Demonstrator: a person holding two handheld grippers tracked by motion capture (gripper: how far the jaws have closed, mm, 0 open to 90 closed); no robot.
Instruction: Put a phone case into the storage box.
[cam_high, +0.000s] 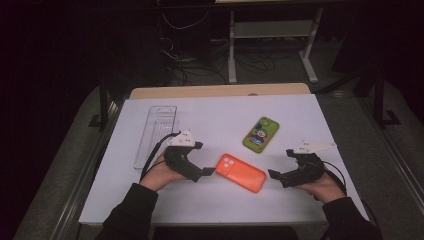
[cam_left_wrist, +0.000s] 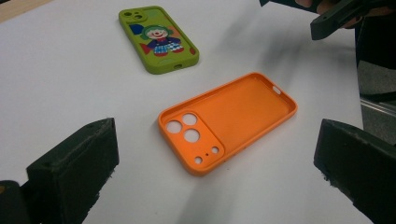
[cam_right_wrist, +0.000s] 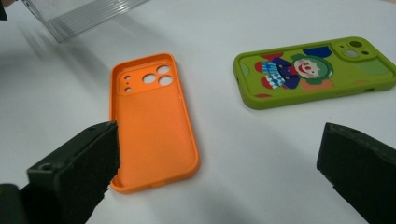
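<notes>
The orange phone case lies open side up at lower centre of the desk, long axis slanting toward lower right, between the wide-open, empty left gripper and right gripper; left is nearer.

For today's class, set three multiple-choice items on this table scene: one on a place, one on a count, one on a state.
1. Where does the orange phone case lie?
A. Between the two grippers
B. Inside the clear tray
C. On top of the green case

2. How many phone cases are on the table?
A. One
B. Two
C. Four

3. How does the orange phone case lie?
A. Standing on its edge
B. Hollow side up
C. Clamped in a gripper

Key:
1 A: it lies between the left gripper and right gripper.
2 B: only the orange one and the green case.
3 B: both gripper views show its empty inside.
</notes>
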